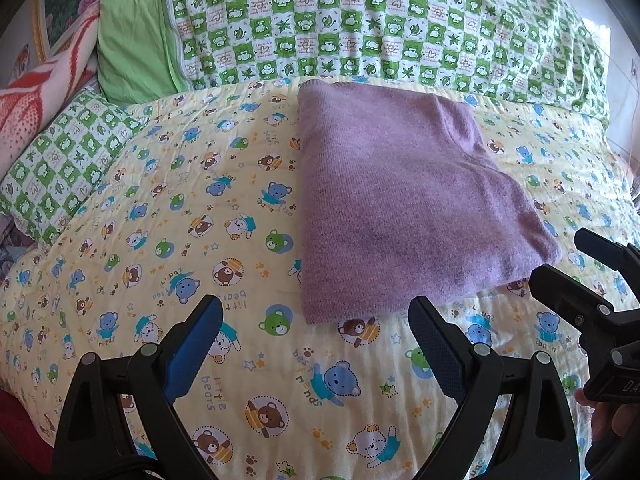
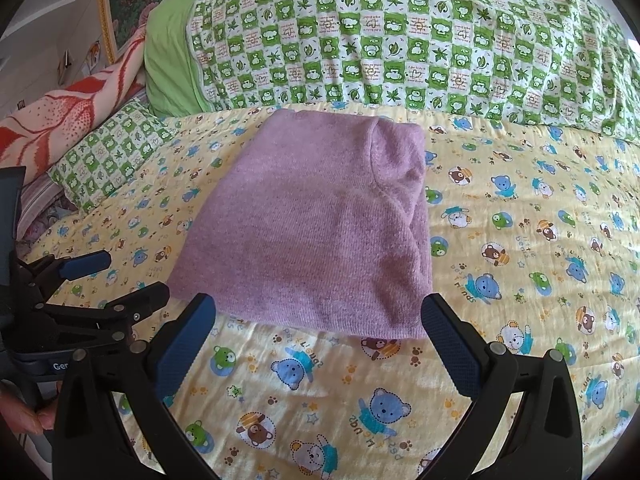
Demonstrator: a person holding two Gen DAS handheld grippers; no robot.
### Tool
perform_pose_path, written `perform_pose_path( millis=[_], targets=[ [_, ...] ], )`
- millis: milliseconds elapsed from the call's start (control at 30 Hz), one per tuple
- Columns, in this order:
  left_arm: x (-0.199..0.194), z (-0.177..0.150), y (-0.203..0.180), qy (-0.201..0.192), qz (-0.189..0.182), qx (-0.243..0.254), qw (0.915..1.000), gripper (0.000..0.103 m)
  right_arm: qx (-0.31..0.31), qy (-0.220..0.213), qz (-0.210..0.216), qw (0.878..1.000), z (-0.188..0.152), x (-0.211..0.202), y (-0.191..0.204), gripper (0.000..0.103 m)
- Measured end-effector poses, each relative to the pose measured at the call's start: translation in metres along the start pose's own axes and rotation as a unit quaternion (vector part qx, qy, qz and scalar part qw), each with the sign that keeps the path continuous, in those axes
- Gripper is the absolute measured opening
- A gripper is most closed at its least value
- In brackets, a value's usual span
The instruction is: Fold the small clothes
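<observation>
Fingers of the left tool (image 1: 316,344) stood wide apart in the left wrist view, hovering low over the yellow bear-print quilt (image 1: 160,216) and holding nothing. The folded purple sweater (image 1: 392,200) lay flat on the quilt just beyond them, toward the right. The right tool (image 1: 576,276) reached in from the right edge near the sweater's near corner. A green checked pillow (image 1: 380,24) lay along the far side.

From the right wrist view, the right tool (image 2: 320,332) was likewise spread and empty, its tips framing the near hem of the purple sweater (image 2: 312,232). The left tool (image 2: 116,276), also apart, sat at the left. A red patterned blanket (image 2: 68,116) lay far left.
</observation>
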State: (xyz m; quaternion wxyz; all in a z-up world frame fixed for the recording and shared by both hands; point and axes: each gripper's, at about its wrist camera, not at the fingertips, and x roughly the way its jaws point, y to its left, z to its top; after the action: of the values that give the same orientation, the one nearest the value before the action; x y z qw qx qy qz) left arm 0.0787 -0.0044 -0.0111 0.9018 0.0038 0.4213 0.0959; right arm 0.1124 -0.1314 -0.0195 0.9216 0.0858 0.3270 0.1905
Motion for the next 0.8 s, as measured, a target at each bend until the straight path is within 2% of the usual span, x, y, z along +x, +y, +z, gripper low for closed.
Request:
perform_pose_path(
  millis=[800],
  targets=[
    [-0.0019,0.0055,0.0002,-0.002,0.003,-0.003,1.0,0.095,0.005,-0.002,-0.002,1.0,0.005,-0.0018,0.0008,0.102]
  ],
)
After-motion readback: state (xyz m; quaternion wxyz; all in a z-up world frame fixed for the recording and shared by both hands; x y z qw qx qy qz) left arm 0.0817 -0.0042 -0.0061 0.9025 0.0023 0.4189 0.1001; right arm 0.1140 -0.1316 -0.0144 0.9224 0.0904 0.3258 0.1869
